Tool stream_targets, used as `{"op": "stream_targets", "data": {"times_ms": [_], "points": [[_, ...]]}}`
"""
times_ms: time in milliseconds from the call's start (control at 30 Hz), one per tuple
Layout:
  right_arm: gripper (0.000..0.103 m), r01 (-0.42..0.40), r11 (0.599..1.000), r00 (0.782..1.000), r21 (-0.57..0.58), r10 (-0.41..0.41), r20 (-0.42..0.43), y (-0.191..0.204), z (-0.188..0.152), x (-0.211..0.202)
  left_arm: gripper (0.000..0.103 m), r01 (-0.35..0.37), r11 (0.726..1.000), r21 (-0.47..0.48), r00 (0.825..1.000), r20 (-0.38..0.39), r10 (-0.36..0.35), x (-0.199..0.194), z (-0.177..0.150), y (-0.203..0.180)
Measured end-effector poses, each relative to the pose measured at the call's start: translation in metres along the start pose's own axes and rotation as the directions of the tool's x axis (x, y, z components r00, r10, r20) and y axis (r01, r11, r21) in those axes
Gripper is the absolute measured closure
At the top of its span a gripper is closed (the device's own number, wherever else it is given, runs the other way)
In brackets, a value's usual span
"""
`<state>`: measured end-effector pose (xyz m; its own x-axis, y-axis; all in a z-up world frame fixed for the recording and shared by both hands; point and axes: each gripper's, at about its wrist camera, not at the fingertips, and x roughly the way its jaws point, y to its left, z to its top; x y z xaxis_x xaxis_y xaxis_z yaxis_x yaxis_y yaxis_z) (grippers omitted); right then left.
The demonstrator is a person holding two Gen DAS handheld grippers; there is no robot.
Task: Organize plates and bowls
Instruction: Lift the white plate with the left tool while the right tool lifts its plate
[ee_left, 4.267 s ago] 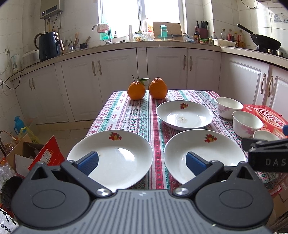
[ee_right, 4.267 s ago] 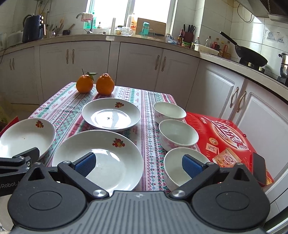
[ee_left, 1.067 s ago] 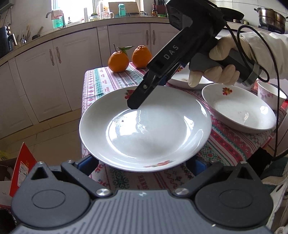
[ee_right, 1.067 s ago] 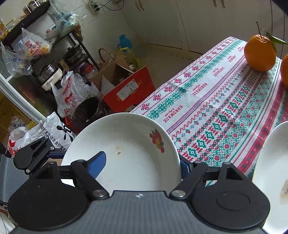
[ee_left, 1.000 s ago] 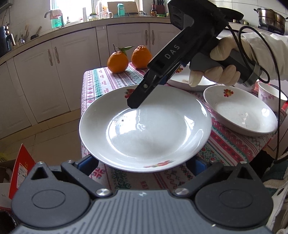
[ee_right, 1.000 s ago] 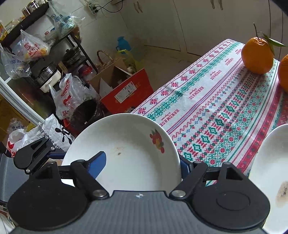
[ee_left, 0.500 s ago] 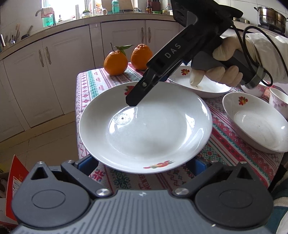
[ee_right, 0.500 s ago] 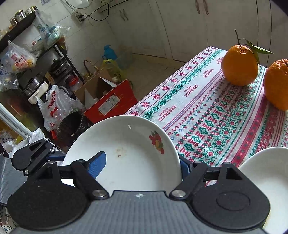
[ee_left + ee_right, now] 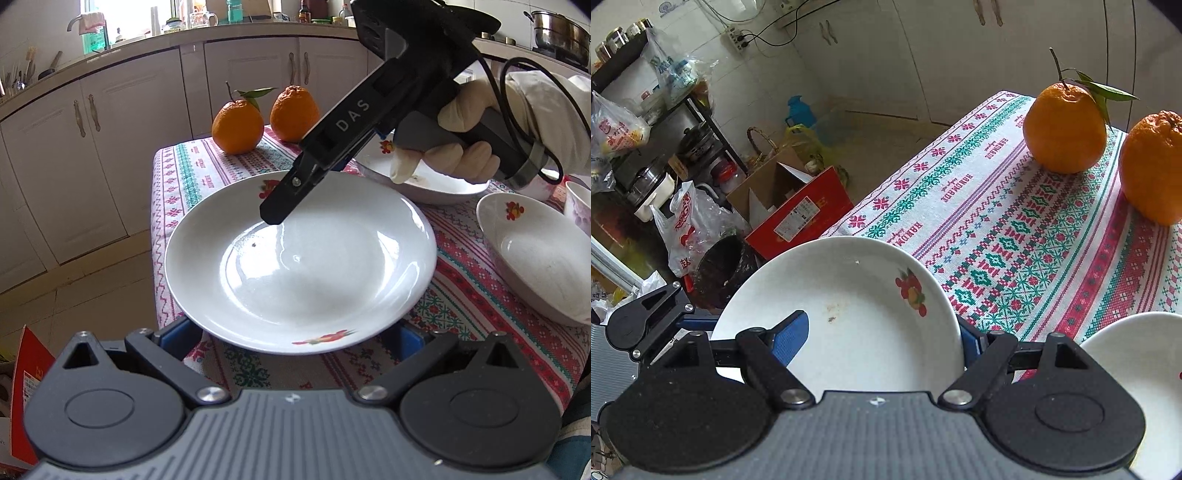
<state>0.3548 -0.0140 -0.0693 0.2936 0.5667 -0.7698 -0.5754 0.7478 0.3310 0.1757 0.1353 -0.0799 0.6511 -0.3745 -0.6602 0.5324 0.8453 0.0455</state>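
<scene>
We see a white plate (image 9: 301, 266) with a shallow well, a broad rim and two small red fruit prints, one on the near rim and one on the far rim; a dark speck sits in its glossy centre. It is held above the near corner of the table (image 9: 192, 177), over the patterned cloth.

Our left gripper (image 9: 295, 338) has its blue pads spread wide at the plate's near rim, one on each side and below it; we cannot tell whether they touch. Our right gripper (image 9: 882, 336) takes the plate at the opposite rim: one blue finger (image 9: 788, 338) lies over the well and the other sits beyond the edge, so it pinches the rim.

The left wrist view alone shows the gloved right hand (image 9: 454, 147) on the gripper handle, a second plate (image 9: 543, 258) on the table to the right and a third plate (image 9: 424, 181) behind that hand. The right wrist view alone shows the floor clutter beside the table: a red box (image 9: 801, 214), plastic bags (image 9: 690, 225) and a dark bin (image 9: 720, 269). Both show two oranges (image 9: 264, 118) at the table's far end.
</scene>
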Motion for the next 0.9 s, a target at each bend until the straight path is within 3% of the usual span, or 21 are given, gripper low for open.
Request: {"op": "stream_targets", "data": {"times_ms": [233,433,900], "points": [[0.015,0.02,1.0,1.0,-0.009,-0.02,0.006,0.001,-0.001,0.002,0.001,-0.004,1.0,0.014,1.0,-0.002,0.004,-0.001,0.0,-0.002],[0.0,0.008,1.0,1.0,-0.021,-0.008,0.003,0.006,-0.001,0.005,0.001,-0.004,1.0,0.013,1.0,0.004,0.004,0.0,0.001,-0.004],[0.0,0.111,0.989,0.992,-0.092,-0.106,0.061,0.026,-0.009,-0.035,0.001,-0.016,1.0,-0.018,0.999,0.033,0.016,-0.022,-0.001,-0.005]]}}
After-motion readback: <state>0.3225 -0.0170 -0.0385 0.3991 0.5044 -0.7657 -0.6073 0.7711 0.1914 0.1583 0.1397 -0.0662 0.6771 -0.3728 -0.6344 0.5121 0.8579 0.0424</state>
